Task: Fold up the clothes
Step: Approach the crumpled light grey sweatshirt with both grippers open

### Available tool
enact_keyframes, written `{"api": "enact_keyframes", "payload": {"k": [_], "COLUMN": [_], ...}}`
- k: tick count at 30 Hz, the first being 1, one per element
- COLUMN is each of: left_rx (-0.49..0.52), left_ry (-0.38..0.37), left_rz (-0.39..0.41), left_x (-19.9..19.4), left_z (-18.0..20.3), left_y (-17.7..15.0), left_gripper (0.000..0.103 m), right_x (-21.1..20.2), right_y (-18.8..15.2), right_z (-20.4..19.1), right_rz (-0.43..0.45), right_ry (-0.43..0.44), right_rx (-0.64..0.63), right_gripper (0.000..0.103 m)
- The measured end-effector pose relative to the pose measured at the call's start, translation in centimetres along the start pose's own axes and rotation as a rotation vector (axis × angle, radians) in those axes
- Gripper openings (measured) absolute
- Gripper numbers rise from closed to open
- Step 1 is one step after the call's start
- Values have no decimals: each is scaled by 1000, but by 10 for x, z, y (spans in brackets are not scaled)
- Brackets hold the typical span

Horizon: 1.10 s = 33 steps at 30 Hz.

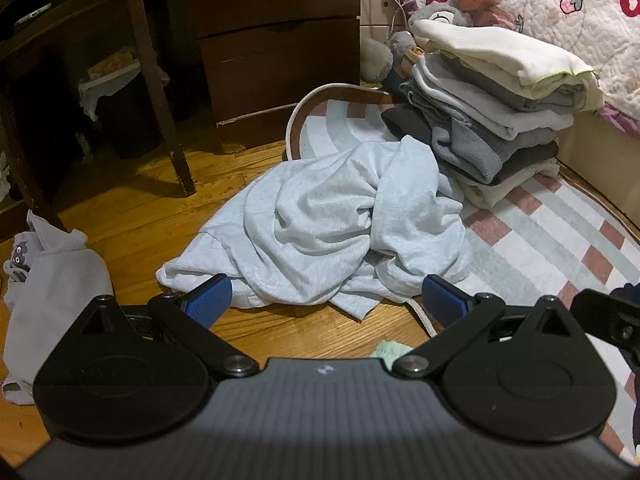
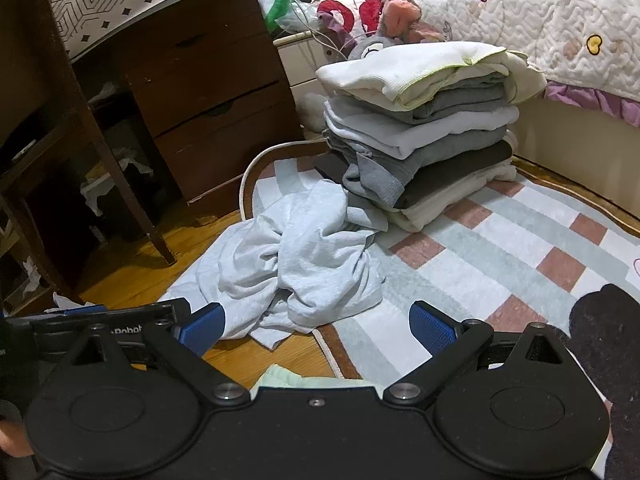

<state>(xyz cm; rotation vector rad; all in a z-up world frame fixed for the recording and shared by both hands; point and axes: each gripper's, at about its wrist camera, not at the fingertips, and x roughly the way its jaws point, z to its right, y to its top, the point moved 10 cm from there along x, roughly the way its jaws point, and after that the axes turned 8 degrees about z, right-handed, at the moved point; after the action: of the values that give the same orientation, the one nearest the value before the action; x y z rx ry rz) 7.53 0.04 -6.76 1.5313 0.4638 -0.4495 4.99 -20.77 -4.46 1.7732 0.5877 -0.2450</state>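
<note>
Two hand-held grippers: left hand-held gripper (image 1: 324,300) and right hand-held gripper (image 2: 316,326) both wide apart, empty.
Crumpled shirt (image 1: 332,220): bunched; a grab may catch two layers.
Folded pile (image 1: 492,108): close; tugging could tip it.

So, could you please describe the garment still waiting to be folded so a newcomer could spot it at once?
Start at the tall stack of folded clothes beside the bed. In front of it lies a pale blue garment, half on the striped rug, half on the wooden floor. Unlike the stack, it is crumpled.
</note>
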Motion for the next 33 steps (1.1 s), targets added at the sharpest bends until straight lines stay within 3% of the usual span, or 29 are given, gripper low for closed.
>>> {"api": "enact_keyframes", "payload": {"k": [8, 13, 21, 26, 33], "left_rx": [-76, -34, -32, -39, -34], "left_ry": [-104, -34, -37, -44, -52], "left_rz": [-19, 15, 30, 18, 22], "left_x": [-6, -12, -11, -7, -12], "left_z": [-3, -10, -19, -19, -16], "left_y": [3, 14, 15, 12, 11], "left_gripper": [102, 103, 103, 103, 103], "right_x": [-3, 8, 10, 1, -1], "right_y": [2, -14, -19, -16, -12], "right_z": [-1, 10, 17, -3, -11], "right_rz": [-8, -47, -46, -49, -47], "right_ry": [3, 2, -3, 33, 39], "right_rx": [3, 68, 95, 7, -15], "right_gripper": [101, 101, 101, 101, 101]}}
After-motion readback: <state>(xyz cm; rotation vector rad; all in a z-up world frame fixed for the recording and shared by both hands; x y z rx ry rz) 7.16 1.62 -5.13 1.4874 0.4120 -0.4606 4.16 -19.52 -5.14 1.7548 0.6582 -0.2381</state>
